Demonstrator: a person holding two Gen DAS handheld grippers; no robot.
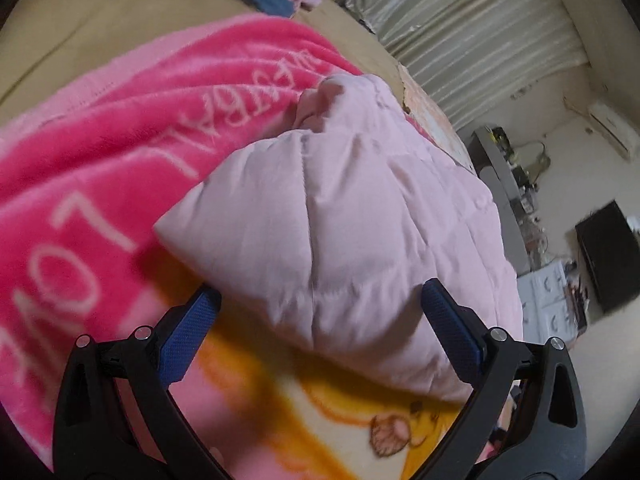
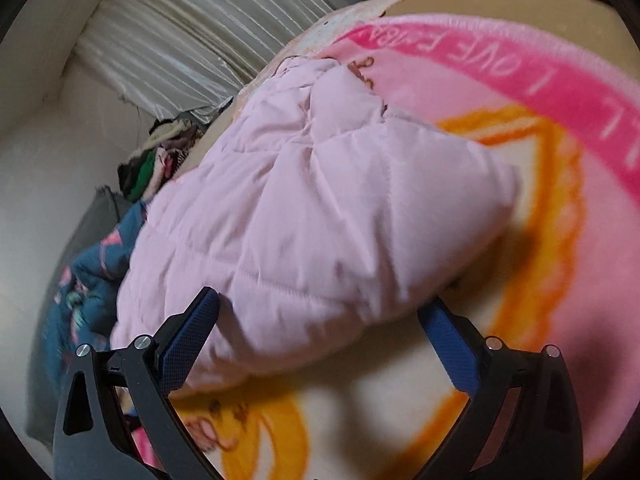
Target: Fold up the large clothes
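- A pale pink quilted puffer jacket (image 1: pixel 340 216) (image 2: pixel 304 216) lies bunched, puffed up in a heap (stitched seams showing).
- Its near edge sits between the spread fingers of the left gripper (image 1: pixel 318 334) and likewise the right gripper (image 2: pixel 320 340), extending forward from both.

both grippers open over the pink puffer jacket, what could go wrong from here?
1. The pink puffer jacket is thick and slippery-looking; open left gripper and right gripper may pinch only the top layer, so the fold could spring open.
2. The fleece blanket lies directly under it; a low grasp could snag blanket too.
3. Both views are motion-blurred, so aiming at a seam is uncertain.
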